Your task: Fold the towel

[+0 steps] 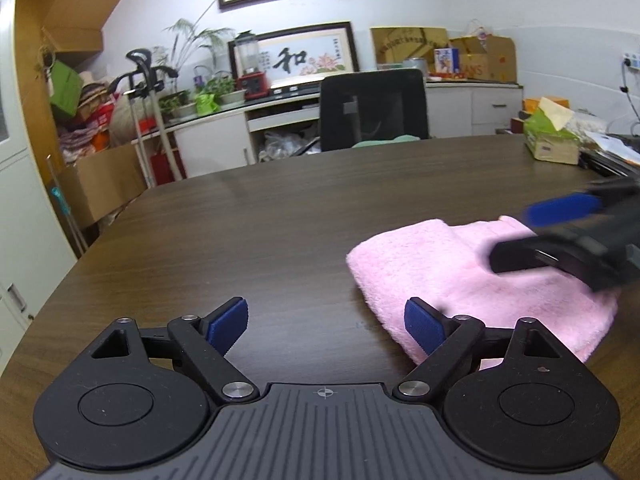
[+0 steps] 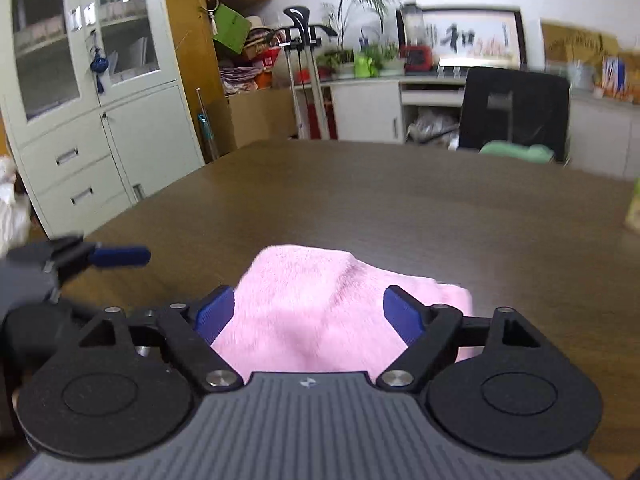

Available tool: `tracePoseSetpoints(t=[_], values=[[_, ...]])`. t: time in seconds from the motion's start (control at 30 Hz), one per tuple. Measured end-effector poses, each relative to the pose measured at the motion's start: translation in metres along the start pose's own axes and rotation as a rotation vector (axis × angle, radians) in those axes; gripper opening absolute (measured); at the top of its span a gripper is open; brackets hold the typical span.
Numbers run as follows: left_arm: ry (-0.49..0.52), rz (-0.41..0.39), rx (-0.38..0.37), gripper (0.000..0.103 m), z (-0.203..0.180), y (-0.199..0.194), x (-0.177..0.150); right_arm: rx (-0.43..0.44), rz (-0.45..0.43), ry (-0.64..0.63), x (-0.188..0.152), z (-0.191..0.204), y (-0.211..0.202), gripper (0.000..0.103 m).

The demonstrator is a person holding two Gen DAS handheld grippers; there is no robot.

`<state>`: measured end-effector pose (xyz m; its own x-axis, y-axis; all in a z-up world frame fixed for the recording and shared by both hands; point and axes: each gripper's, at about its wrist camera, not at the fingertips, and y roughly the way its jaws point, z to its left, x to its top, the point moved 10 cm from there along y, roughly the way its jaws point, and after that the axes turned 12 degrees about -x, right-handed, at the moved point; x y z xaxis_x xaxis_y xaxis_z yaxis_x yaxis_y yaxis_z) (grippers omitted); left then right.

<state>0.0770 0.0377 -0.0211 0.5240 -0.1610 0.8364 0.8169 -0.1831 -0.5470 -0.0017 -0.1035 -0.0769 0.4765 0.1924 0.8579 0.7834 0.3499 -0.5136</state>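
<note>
Pink towel [image 1: 460, 276] is lying on the dark wooden table [image 1: 280, 220], doubled over into a thick pad with a rounded fold at its left end, so it's already in some folded shape; whether another fold is due I can't say from here. My left gripper [image 1: 326, 326] is spread wide with nothing between its blue pads [image 1: 228, 322], hanging over bare table just left of the towel, its right finger overlapping the towel's near corner. My right gripper [image 2: 308, 314] is wide apart too, straddling the towel's hump, gripping nothing as far as I can see, and it's blurred in the left view. Risks now: the pile is plush and thick, so if I close on it I may catch only the top layer and peel the fold open. If I nip too shallow, the fleece could slip out mid-lift. And with both tools this close, swinging one across could knock the other, or drag the pad askew over the smooth tabletop
</note>
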Motion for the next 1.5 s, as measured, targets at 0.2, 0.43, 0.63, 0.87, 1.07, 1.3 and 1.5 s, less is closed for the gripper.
tracePoseSetpoints(t=[0.2, 0.43, 0.63, 0.87, 1.07, 1.3, 1.5], values=[[-0.032, 0.012, 0.05, 0.092, 0.011, 0.001, -0.001, -0.042, 0.076, -0.144, -0.045, 0.016, -0.003, 0.091], [-0.076, 0.027, 0.084, 0.097, 0.021, 0.0, -0.006, -0.09, 0.088, -0.087, -0.044, 0.011, 0.013, 0.102], [-0.09, 0.034, 0.086, 0.101, 0.019, -0.004, -0.011, -0.149, 0.024, 0.04, -0.04, -0.028, -0.012, 0.102], [-0.102, 0.043, 0.086, 0.103, 0.017, -0.006, -0.015, -0.25, -0.027, 0.204, -0.04, -0.084, -0.039, 0.102], [-0.123, 0.052, 0.1, 0.103, 0.021, -0.007, -0.018, -0.246, 0.006, 0.309, -0.05, -0.112, -0.034, 0.102], [-0.202, 0.073, 0.062, 0.103, 0.034, -0.014, -0.031, -0.313, 0.001, 0.211, -0.053, -0.108, -0.036, 0.102], [-0.233, 0.1, 0.012, 0.103, 0.032, -0.019, -0.045, -0.456, 0.04, 0.185, -0.062, -0.127, -0.035, 0.102]])
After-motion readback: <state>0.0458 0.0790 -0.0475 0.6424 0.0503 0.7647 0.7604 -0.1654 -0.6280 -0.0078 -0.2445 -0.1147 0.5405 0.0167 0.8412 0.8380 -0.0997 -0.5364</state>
